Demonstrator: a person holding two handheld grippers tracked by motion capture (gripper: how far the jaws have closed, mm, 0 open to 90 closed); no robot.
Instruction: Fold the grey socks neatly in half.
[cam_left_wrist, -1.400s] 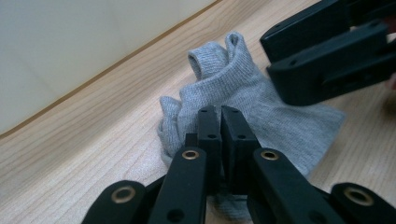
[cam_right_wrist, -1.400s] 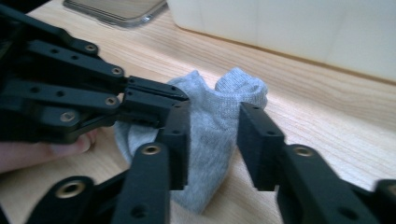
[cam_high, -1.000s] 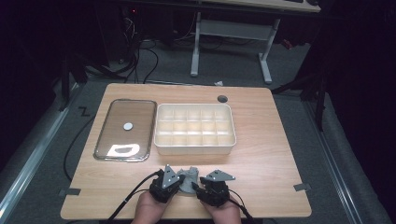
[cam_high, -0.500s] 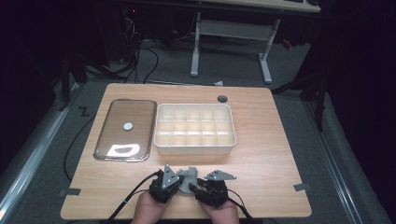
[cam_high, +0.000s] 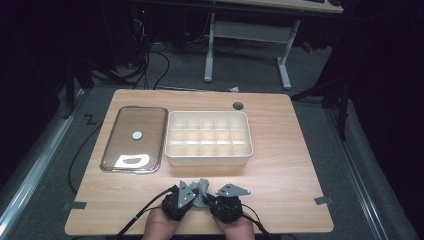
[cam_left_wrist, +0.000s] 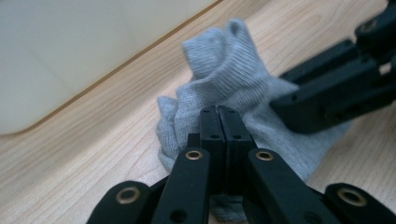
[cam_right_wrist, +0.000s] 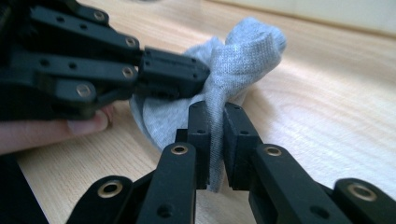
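Note:
A grey sock (cam_high: 201, 187) lies bunched on the wooden table (cam_high: 280, 165) near its front edge, between both grippers. My left gripper (cam_high: 194, 196) comes at it from the left and my right gripper (cam_high: 210, 198) from the right. In the left gripper view the jaws of the left gripper (cam_left_wrist: 218, 117) are pressed together, with the sock (cam_left_wrist: 224, 70) pinched at their tips. The right gripper (cam_right_wrist: 214, 116) is shut on a fold of the sock (cam_right_wrist: 247, 51), and fabric shows between its jaws. The left gripper's fingers (cam_right_wrist: 173, 70) press into the sock just beyond.
A white compartment box (cam_high: 208, 138) stands mid-table, right behind the sock. A shiny flat tray (cam_high: 134, 139) with a small round disc on it lies to the left of the box. A dark round hole (cam_high: 238, 106) is set into the table at the back.
Both grippers stay on the sock and have shifted only slightly at the front edge. The box and tray have not moved.

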